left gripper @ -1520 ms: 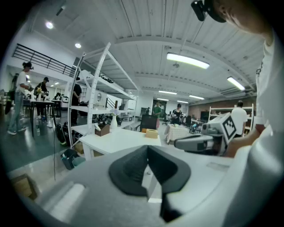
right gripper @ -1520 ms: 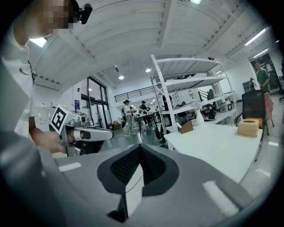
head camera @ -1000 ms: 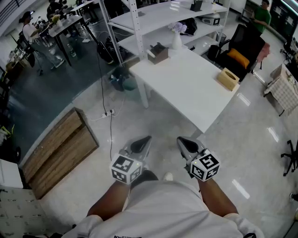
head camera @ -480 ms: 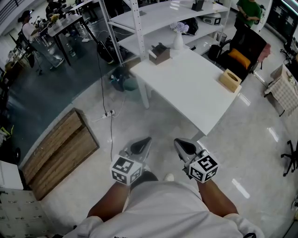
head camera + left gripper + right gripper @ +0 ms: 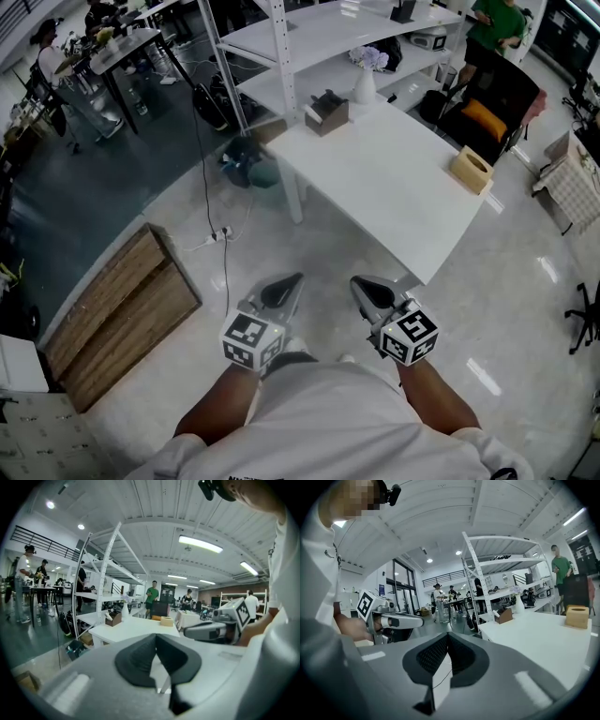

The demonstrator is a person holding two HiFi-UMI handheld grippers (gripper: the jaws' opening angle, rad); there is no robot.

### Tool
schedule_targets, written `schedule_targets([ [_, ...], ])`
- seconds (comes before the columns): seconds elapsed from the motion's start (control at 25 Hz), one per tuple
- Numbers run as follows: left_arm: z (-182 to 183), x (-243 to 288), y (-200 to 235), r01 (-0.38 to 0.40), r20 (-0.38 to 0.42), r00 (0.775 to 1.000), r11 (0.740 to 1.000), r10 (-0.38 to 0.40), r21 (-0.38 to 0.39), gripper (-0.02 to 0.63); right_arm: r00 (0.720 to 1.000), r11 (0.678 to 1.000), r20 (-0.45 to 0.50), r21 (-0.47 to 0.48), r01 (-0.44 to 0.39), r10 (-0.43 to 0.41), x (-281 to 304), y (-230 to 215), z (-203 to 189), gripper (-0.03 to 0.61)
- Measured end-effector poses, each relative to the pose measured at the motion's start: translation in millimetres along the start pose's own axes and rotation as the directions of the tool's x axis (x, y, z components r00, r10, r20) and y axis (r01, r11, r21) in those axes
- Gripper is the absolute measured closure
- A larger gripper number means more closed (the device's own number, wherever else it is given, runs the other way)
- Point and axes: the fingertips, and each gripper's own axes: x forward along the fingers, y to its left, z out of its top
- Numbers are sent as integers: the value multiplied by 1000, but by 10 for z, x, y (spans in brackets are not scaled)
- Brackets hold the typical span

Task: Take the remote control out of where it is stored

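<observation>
A small brown open box [image 5: 326, 111] stands at the far corner of the white table [image 5: 394, 187], with dark items sticking out of it; whether one is the remote control is too small to tell. The same box shows in the left gripper view [image 5: 114, 618] and the right gripper view [image 5: 504, 615]. My left gripper [image 5: 286, 286] and right gripper [image 5: 367, 291] hover side by side over the floor, short of the table's near corner. Each is shut with nothing between its pads [image 5: 155, 637] [image 5: 448, 637].
A white vase of flowers [image 5: 364, 82] and a wooden tissue box [image 5: 472, 170] also stand on the table. Behind it rises a white shelving unit [image 5: 281, 37]. A wooden pallet [image 5: 122, 300] and a cable [image 5: 223, 253] lie on the floor at left. A person in green [image 5: 492, 28] stands beyond a black chair [image 5: 487, 103].
The table and shelves have drawn a little closer as I walk forward with both grippers held out. The person in green has moved left at the back.
</observation>
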Motion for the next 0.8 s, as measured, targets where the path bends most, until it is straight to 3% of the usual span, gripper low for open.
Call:
schedule_targets([
  [0.32, 166, 91, 526, 34, 7, 999, 999, -35, 17, 612, 999, 999, -2, -3, 37, -37, 512, -77, 163, 572],
  [0.8, 92, -81, 1158, 55, 7, 998, 998, -55, -4, 612, 997, 998, -19, 2, 69, -69, 1164, 89, 176, 572],
])
